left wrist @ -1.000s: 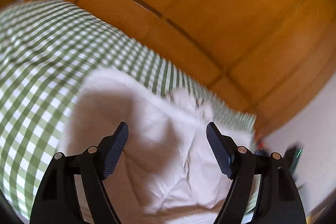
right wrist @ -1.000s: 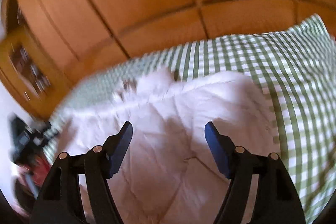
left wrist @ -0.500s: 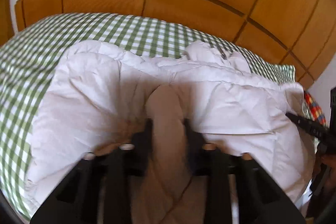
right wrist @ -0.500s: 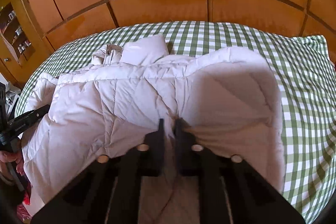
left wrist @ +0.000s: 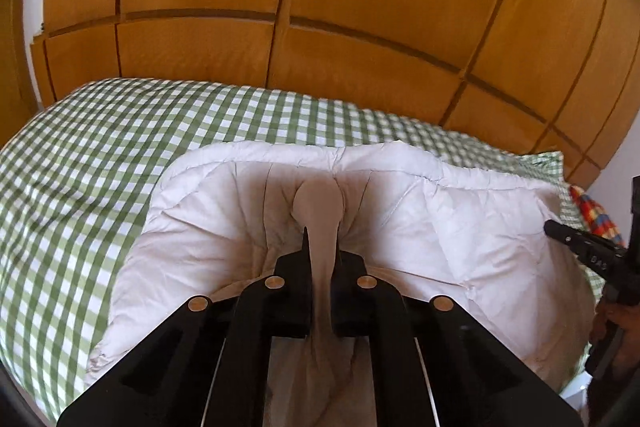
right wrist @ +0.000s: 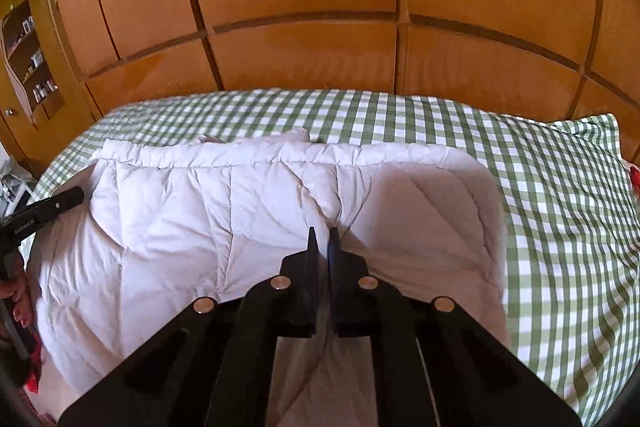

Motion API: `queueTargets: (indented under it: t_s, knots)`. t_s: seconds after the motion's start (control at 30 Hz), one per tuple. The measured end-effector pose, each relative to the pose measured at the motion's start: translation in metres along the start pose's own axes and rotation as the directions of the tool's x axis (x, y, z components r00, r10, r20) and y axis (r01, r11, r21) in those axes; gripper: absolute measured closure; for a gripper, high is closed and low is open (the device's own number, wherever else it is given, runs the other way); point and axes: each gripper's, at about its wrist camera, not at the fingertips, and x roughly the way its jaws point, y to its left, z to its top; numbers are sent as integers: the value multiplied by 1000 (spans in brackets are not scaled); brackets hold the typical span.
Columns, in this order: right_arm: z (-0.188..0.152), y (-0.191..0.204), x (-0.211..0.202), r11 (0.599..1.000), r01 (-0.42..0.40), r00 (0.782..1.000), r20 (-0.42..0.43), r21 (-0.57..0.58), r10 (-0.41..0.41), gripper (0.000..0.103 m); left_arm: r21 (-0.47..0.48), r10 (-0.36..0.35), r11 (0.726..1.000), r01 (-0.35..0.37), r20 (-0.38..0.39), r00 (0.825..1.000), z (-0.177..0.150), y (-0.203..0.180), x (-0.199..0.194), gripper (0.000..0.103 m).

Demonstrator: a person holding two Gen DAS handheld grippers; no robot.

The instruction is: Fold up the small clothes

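Note:
A pale pink quilted jacket (left wrist: 460, 219) lies spread on the green-checked bed (left wrist: 100, 155). My left gripper (left wrist: 322, 247) is shut on a bunched fold of its near edge, and the cloth bulges out past the fingertips. In the right wrist view the same jacket (right wrist: 192, 211) fills the middle. There my right gripper (right wrist: 323, 239) is shut on a pinch of its quilted fabric. The far hem is raised into a ridge, and a collar or sleeve peeks up behind it. Each view shows the other gripper at its edge.
Orange wooden wardrobe panels (right wrist: 304, 7) rise right behind the bed. A shelf with small bottles (right wrist: 28, 55) hangs at the left. A colourful patterned cloth (left wrist: 592, 211) lies at the bed's right edge. A hand (right wrist: 16, 291) holds the other gripper at the left edge.
One second ago both grippers stood open over the jacket; they have closed on its near edge and carried the fabric forward, so the hem has doubled toward the far side.

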Motion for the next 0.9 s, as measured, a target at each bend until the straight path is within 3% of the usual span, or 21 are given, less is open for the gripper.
queueTargets:
  t_s: [0.13,0.3,0.4,0.77,0.87,0.9]
  knots:
    - [-7,-8,24,1000,-13,1000,-10,5,13,98,-8,30,1000,-31,-71,997,-9,10,38,96]
    - [-13,-20,47,999,-16,1000,11,38,15,91,19,49,999,-48,-38,998,-17,15,58,84]
    - [-16,-26,55,998,-36,999,34,52,34,89,10,26,1000,-26,-24,999,-20,21,68,77]
    - [-24,-34,61,991,-89,992,94,105,79,86,-32,-3,999,3,2,1000,-27,27,81,73]
    - [-25,-34,53,988,-113,989,106,101,103,73,-39,24,999,-24,-1,1000,-26,25,65,68]
    - [-25,-34,49,988,-122,987,116,96,111,63,-48,43,998,-42,19,999,-27,23,52,63]
